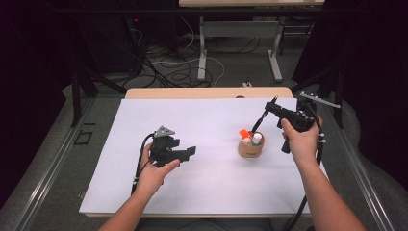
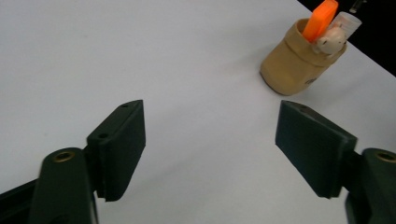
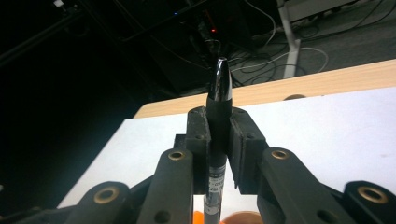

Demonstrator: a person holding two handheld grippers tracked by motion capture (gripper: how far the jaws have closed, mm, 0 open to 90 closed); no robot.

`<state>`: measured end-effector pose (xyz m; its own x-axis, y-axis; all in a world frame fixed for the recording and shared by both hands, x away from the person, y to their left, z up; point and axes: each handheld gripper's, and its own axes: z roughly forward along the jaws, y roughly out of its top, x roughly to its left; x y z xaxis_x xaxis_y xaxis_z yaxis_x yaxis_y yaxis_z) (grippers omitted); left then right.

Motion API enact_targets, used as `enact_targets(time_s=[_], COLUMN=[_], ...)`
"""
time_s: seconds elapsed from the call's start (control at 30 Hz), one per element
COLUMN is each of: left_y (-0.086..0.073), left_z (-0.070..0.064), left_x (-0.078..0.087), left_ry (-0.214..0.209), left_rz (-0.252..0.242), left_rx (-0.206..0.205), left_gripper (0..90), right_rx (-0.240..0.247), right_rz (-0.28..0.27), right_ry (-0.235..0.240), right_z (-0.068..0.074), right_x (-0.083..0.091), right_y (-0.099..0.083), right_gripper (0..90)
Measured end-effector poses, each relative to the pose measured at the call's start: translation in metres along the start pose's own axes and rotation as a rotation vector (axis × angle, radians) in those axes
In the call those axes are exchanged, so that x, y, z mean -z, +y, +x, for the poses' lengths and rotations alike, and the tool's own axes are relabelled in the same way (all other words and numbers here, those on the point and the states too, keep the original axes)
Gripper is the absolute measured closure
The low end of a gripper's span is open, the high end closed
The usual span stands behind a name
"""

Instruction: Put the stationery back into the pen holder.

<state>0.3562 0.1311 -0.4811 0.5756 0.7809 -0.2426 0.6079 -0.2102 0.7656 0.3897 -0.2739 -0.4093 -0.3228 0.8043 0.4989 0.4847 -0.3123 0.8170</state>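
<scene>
A: The right gripper [image 3: 218,140] has its jaws clamped on a pen [image 3: 218,100], gripping the dark barrel just below the glossy tip, which pokes out past the jaws. In the high view the pen [image 1: 258,121] slants down from that gripper [image 1: 268,108] toward the cup [image 1: 250,149] just below it.

B: How do you reckon it handles?

A: Light and stiff, I'd judge. The tip looks slick, so a hold there could slip; the matte barrel where the jaws sit now seems the better place. A slim round body may also twist between flat pads if it is knocked against the rim.

B: And the cup?

A: Small, tan, probably light enough to tip if the pen drags on it. It already holds an orange piece [image 2: 320,18] and a white tube [image 2: 345,22], so room inside looks tight.

B: The other hand?

A: The left gripper [image 2: 210,140] is spread wide and holds nothing, hovering above the white sheet [image 2: 140,56], with the cup ahead and off to its right, well apart.

B: Anything you can't make out?

A: The pen's lower end is cut off in the right gripper view, and from above I cannot tell if it is already inside the cup. There's a pale rounded thing [image 2: 329,42] in there I can't identify.
</scene>
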Motion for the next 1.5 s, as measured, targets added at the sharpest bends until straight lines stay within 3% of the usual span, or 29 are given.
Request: enact_targets(time_s=[0.07, 0.23, 0.37, 0.4, 0.43, 0.77, 1.0, 1.03, 1.07, 1.13, 1.2, 1.23, 1.27, 1.33, 1.37, 1.5], left_y=[-0.001, -0.004, -0.006, -0.007, -0.008, -0.017, -0.023, -0.024, -0.025, -0.026, -0.027, -0.027, -0.028, -0.028, -0.028, -0.029], left_z=[0.005, 0.016, 0.022, 0.024, 0.025, 0.04, 0.046, 0.047, 0.048, 0.049, 0.051, 0.051, 0.052, 0.052, 0.052, 0.052], left_x=[0.002, 0.011, 0.017, 0.018, 0.019, 0.034, 0.04, 0.041, 0.041, 0.042, 0.042, 0.042, 0.042, 0.042, 0.042, 0.041], left_ry=[0.0, 0.015, 0.037, 0.043, 0.046, 0.078, 0.093, 0.095, 0.095, 0.098, 0.096, 0.098, 0.1, 0.101, 0.101, 0.102], left_rz=[-0.005, -0.022, -0.034, -0.034, -0.036, -0.033, -0.032, -0.029, -0.031, -0.028, -0.029, -0.026, -0.025, -0.023, -0.023, -0.017], left_rx=[0.032, 0.057, 0.062, 0.058, 0.06, 0.074, 0.079, 0.078, 0.081, 0.084, 0.086, 0.086, 0.086, 0.084, 0.084, 0.086], left_gripper=[19.0, 16.1, 15.9, 15.6, 14.9, 4.8, 4.5, 4.5, 4.5, 4.5, 4.5, 4.5, 4.5, 4.5, 4.6, 4.5], right_rx=[0.011, 0.018, 0.034, 0.034, 0.037, 0.039, 0.02, 0.029, 0.005, 0.002, 0.001, -0.005, 0.026, 0.016, 0.033, 0.017], right_rz=[-0.011, -0.006, -0.021, -0.066, -0.028, -0.037, -0.038, -0.057, -0.073, -0.04, -0.045, -0.042, -0.038, -0.066, -0.04, -0.046], right_ry=[-0.015, -0.029, -0.049, -0.053, -0.051, -0.069, -0.081, -0.09, -0.085, -0.093, -0.105, -0.089, -0.086, -0.087, -0.086, -0.084], right_z=[-0.002, -0.007, -0.009, -0.009, -0.011, -0.014, -0.018, -0.02, -0.019, -0.021, -0.022, -0.022, -0.024, -0.023, -0.023, -0.022], right_x=[-0.001, -0.001, 0.001, -0.002, 0.001, -0.005, -0.007, -0.008, -0.009, -0.006, -0.007, -0.007, -0.006, -0.007, -0.005, -0.003], right_y=[-0.001, -0.003, -0.001, -0.002, 0.0, 0.001, 0.002, 0.002, 0.002, 0.003, 0.002, 0.001, 0.001, -0.001, 0.0, 0.0], right_gripper=[79.8, 79.7, 79.7, 79.8, 79.8, 79.6, 79.6, 79.7, 79.7, 79.7, 79.6, 79.6, 79.6, 79.6, 79.6, 79.6])
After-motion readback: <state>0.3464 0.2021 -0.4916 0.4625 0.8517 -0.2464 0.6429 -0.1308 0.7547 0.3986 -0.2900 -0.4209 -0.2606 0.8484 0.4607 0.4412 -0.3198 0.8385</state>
